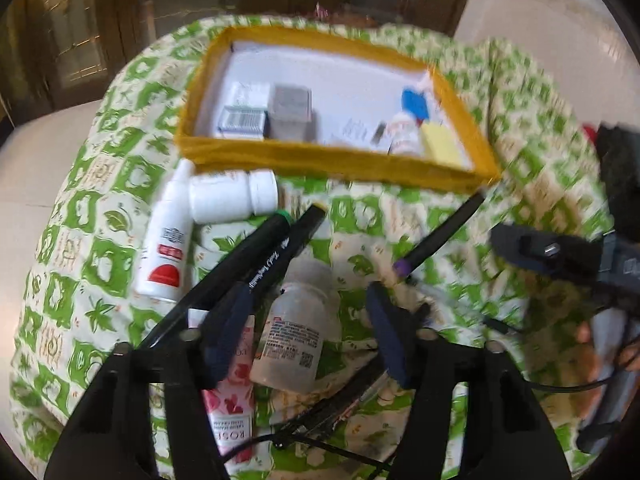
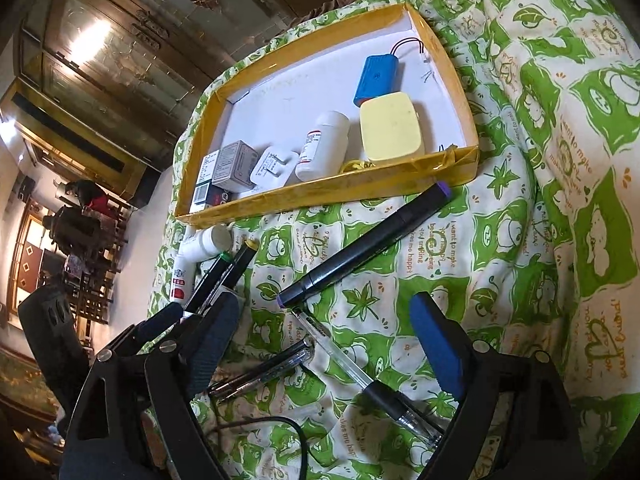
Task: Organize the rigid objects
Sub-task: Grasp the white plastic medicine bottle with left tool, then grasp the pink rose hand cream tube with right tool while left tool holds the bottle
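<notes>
A yellow-rimmed tray [image 1: 320, 168] [image 2: 320, 190] lies on the green-patterned cloth and holds a blue battery pack [image 2: 378, 76], a yellow case [image 2: 390, 128], a white bottle [image 2: 324, 146], a plug adapter [image 2: 272, 166] and small boxes [image 2: 236, 164]. My left gripper [image 1: 310, 330] is open, and a clear labelled bottle [image 1: 296, 336] lies between its fingers without the pads pressing it. Two black markers [image 1: 256, 264] cross its left finger. My right gripper [image 2: 326, 342] is open above a clear pen [image 2: 352, 372] with a black grip. A purple-ended marker [image 2: 360, 244] [image 1: 440, 236] lies just beyond.
A white spray bottle [image 1: 166, 248] with a red cap and a white pill bottle [image 1: 232, 198] lie left of the markers. A pink rose tube [image 1: 232, 408] sits under the left gripper. A dark pen [image 2: 264, 368] and a black cable [image 2: 280, 424] lie close to the right gripper. The cloth drops off at the left.
</notes>
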`<state>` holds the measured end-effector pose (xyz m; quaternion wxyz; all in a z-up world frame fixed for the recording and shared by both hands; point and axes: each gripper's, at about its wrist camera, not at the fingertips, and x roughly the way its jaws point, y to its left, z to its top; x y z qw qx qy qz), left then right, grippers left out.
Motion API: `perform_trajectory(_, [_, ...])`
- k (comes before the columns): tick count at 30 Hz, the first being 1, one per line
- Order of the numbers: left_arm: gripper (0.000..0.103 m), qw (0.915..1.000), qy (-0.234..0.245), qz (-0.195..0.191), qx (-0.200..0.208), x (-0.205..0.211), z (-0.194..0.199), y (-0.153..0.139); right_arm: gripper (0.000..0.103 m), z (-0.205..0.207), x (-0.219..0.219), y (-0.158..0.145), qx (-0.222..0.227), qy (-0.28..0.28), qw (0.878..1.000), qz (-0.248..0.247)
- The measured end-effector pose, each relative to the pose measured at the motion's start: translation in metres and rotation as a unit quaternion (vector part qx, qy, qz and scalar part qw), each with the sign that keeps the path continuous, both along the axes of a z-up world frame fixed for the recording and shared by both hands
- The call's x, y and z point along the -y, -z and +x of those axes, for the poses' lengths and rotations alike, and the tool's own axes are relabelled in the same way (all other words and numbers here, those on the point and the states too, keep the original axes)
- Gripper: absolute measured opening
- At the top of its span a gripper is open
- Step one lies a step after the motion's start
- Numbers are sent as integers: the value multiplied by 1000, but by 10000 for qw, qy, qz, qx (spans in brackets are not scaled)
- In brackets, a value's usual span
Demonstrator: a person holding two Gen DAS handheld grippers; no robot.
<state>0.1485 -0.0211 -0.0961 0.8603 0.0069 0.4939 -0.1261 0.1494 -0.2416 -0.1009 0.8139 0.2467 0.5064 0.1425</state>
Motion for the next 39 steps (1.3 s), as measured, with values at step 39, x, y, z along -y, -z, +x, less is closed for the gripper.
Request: perform_trajectory(39, [33,9520,-1737,-2366,874,-135,-58,-45,55,-23,-144,12,-440,-1840,9818,163])
